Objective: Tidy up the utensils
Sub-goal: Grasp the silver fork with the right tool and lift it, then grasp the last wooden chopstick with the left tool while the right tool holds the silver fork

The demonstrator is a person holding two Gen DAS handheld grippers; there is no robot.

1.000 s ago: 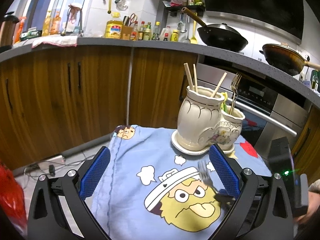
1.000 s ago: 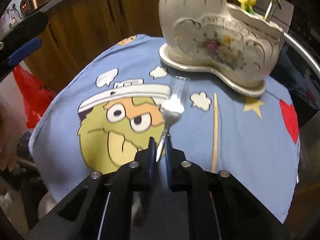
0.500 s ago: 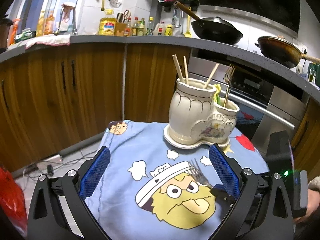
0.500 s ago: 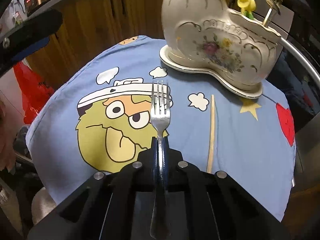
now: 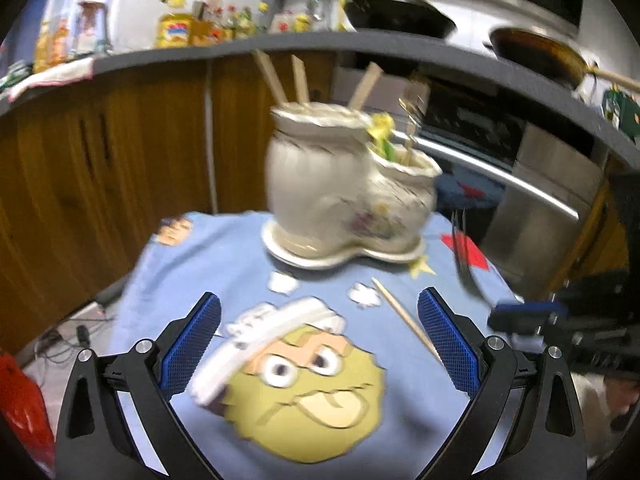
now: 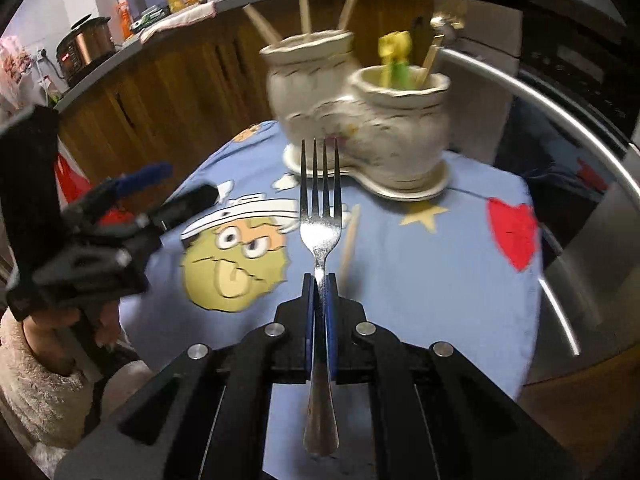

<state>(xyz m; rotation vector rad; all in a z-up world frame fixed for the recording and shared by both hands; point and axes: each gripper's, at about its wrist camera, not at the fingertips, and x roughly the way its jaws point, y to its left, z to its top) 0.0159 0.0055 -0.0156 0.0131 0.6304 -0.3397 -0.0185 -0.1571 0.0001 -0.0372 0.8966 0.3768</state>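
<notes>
- Right wrist view: one right gripper [image 6: 319, 280], jaws clenched on the neck of one steel fork [image 6: 320, 216]; four tines point forward and up toward the holder, handle runs back between the fingers.
- One cream ceramic utensil holder [image 6: 360, 116], two joined pots on one shared saucer, at the far edge of the blue cartoon cloth [image 6: 420, 280]. Fork tines sit just in front of the saucer, above the cloth.
- Taller pot: three wooden chopsticks [image 5: 298, 80]. Shorter pot: one yellow-green utensil [image 6: 396, 58] and one gold-toned fork [image 5: 412, 120], blurred.
- One loose chopstick [image 5: 404, 320] flat on the cloth, near the holder, just right of the held fork in the right wrist view.
- Left wrist view: one left gripper [image 5: 318, 344], jaws spread wide, nothing between the blue pads, above the near edge of the cloth.
- Writing: none readable; bottle labels on the counter [image 5: 360, 38] are blurred.
</notes>
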